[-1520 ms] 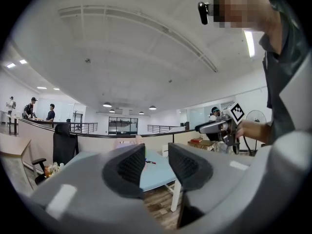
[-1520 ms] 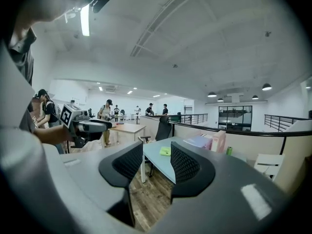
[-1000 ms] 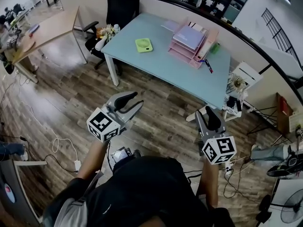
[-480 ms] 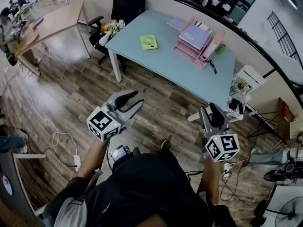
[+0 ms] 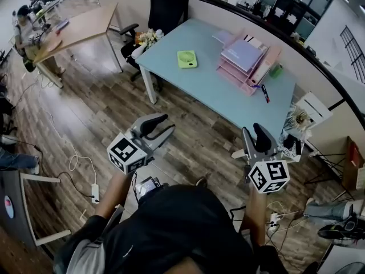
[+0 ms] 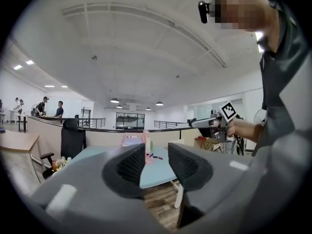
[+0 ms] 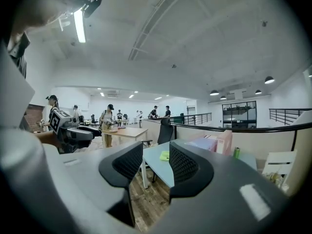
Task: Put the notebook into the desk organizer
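Notebook (image 5: 223,36), lavender, lies flat on the pale blue table (image 5: 199,87), just beside the pink organizer (image 5: 263,64), at its far corner. The left gripper (image 5: 162,125) and right gripper (image 5: 255,132) hang over the wood floor short of the table, jaws apart and empty. A green fan (image 5: 186,59) sits mid-table.

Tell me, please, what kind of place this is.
Most likely an open-plan office. There is a light blue table carrying a pink desk organizer, a black office chair behind it, and a wooden desk further off.
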`<action>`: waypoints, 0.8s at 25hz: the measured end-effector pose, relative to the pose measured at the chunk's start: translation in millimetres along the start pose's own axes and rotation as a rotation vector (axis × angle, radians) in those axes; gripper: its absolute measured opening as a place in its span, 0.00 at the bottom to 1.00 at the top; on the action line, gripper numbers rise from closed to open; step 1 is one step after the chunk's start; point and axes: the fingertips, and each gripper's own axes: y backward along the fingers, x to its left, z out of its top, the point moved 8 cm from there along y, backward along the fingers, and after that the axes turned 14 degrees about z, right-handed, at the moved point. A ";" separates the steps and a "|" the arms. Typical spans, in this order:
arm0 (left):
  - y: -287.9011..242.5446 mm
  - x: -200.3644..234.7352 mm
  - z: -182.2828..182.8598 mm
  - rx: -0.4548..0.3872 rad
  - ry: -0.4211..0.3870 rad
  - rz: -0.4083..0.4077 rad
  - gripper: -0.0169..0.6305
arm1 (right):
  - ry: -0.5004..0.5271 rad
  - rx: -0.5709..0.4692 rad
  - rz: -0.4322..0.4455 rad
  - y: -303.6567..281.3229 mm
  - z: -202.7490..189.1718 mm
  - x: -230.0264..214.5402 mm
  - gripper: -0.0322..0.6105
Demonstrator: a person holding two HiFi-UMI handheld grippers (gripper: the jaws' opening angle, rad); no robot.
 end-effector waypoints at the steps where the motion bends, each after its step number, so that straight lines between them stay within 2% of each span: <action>1: -3.8 -2.8 0.4 0.004 -0.002 0.007 0.28 | -0.003 -0.002 0.009 -1.0 0.1 -7.1 0.31; 20: -65.7 -69.4 -0.2 0.056 0.006 0.182 0.28 | -0.043 0.006 0.209 -8.5 -13.9 -125.6 0.31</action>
